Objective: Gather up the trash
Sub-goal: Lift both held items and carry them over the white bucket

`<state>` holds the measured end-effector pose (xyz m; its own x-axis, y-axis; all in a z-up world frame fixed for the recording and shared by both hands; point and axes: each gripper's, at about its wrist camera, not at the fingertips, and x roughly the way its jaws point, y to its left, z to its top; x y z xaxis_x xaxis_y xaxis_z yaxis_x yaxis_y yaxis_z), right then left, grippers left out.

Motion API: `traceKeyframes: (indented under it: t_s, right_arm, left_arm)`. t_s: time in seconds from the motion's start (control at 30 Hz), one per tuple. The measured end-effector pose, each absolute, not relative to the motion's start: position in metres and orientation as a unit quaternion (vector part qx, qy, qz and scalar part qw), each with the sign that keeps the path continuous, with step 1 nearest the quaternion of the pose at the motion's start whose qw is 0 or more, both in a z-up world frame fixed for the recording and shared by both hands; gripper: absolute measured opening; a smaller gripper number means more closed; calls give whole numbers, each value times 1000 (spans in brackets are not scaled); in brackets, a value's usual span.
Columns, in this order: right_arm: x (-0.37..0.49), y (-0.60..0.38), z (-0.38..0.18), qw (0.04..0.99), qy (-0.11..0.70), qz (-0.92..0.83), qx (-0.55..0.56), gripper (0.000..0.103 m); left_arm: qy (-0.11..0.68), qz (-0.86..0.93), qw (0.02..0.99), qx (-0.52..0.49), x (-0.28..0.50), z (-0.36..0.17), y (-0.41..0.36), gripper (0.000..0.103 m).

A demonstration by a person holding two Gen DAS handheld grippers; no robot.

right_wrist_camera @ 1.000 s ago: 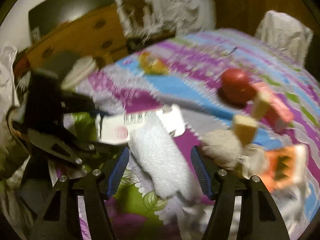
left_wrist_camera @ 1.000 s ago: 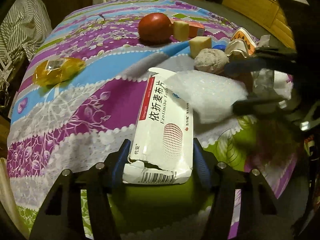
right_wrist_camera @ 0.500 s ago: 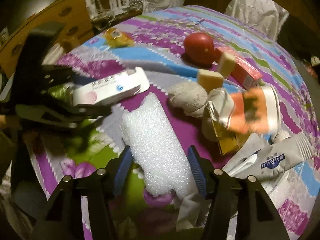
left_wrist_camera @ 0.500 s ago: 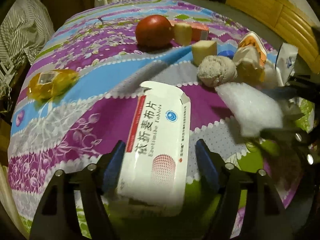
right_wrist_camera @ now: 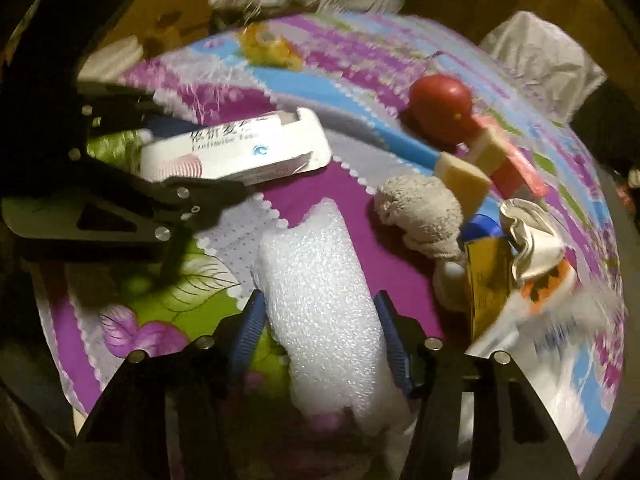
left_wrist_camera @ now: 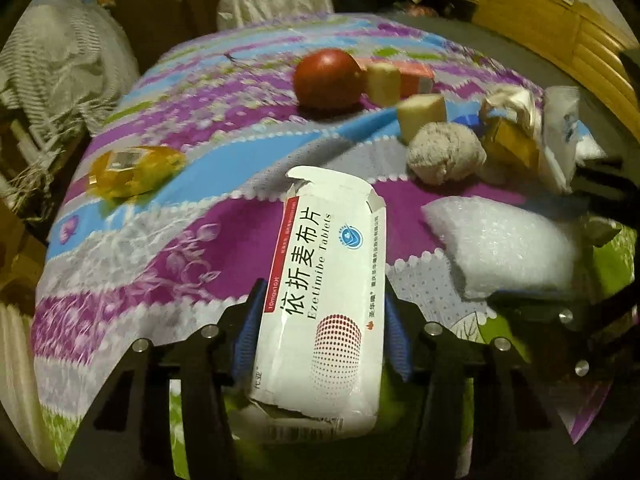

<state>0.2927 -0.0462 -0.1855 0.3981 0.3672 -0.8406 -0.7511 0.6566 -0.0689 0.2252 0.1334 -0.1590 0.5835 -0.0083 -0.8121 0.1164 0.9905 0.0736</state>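
A white tablet box (left_wrist_camera: 324, 292) with red and black print lies lengthwise between the blue pads of my left gripper (left_wrist_camera: 322, 304). Its jaws are closing and the pads press on the box's long sides. A white foam piece (right_wrist_camera: 320, 292) fills the gap of my right gripper (right_wrist_camera: 319, 310), whose jaws are also closing, with both pads against the foam. In the right wrist view the left gripper (right_wrist_camera: 172, 196) and its box (right_wrist_camera: 236, 152) are at the left. The foam (left_wrist_camera: 504, 248) shows at the right of the left wrist view.
On the purple, blue and green patterned cloth (left_wrist_camera: 168, 256) lie a yellow wrapper (left_wrist_camera: 132, 170), a red round fruit (left_wrist_camera: 326, 78), two pale cubes (left_wrist_camera: 422, 110), a grey crumpled wad (left_wrist_camera: 446, 152) and several packets (right_wrist_camera: 520, 264). Wooden furniture (left_wrist_camera: 560, 28) stands behind.
The left jaws widened around the box, then came in onto its sides. The right gripper moved forward over the foam, and its pads closed in on it.
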Motion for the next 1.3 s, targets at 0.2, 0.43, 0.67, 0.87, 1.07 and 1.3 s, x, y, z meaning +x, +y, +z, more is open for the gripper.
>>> traceKeyframes:
  t_s: [0.2,0.43,0.67,0.87,1.07,1.3]
  right_arm:
    - [255,-81,-141,888,332,302,-103,55]
    - [204,-130,-84,957,205,205,-22,55]
    - [153,-172,-53,986,115,124,0,56]
    - [129,-183,-51,990,97,105,8,56]
    - [118,-179,-47,989,100,105,6,56]
    - [119,-170,-42,988,100,118,2,56]
  left_arm:
    - [377,5,926,24,182,-117,131,51]
    - [281,26,959,-8,136,-59,108,53]
    - [218,24,975,-17,109,-24,83,54]
    - [210,17,977,-15,102,-21,72,54]
    - [207,17,978,-10,97,-19,69,54]
    - [202,32,979,-5,94,-15,81,54]
